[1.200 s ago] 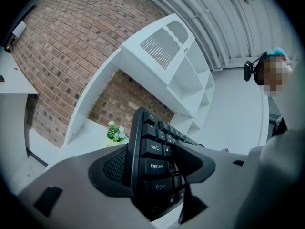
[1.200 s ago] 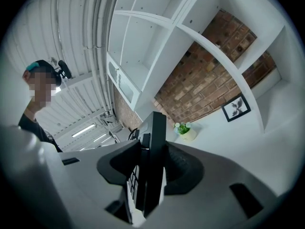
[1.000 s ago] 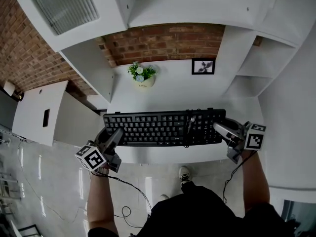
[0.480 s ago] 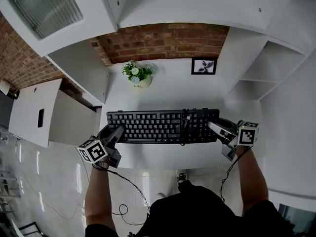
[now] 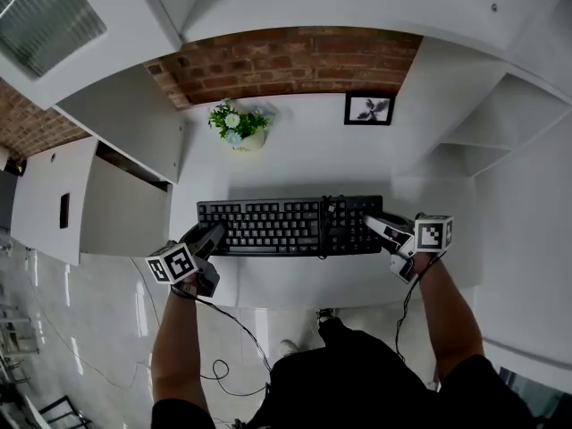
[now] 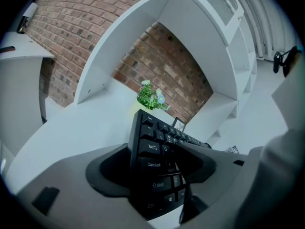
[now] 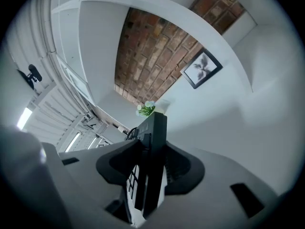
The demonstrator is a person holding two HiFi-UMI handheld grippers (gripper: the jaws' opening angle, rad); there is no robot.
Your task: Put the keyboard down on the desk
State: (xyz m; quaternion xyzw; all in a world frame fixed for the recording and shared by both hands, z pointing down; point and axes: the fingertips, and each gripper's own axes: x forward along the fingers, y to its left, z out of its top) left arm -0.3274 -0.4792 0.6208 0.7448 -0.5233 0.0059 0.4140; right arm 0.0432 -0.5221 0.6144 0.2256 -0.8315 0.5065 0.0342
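Note:
A black keyboard (image 5: 277, 226) lies crosswise low over the front part of the white desk (image 5: 295, 168), with its cable bundled on top (image 5: 327, 214). My left gripper (image 5: 211, 239) is shut on its left end, where Caps Lock and Shift keys (image 6: 155, 165) sit between the jaws. My right gripper (image 5: 376, 227) is shut on the right end, and the keyboard's edge (image 7: 153, 147) runs between its jaws. In the left gripper view the gripper (image 6: 159, 168) holds the keyboard clamped. Whether the keyboard rests on the desk I cannot tell.
A potted plant (image 5: 235, 125) and a small framed picture (image 5: 368, 109) stand at the back of the desk by the brick wall (image 5: 286, 61). White shelf units flank the desk. A white cabinet (image 5: 63, 199) stands at the left. Cables lie on the floor (image 5: 223, 365).
Both grippers have come down with the keyboard toward the desk top and slightly farther in over it. The grip on both ends looks the same.

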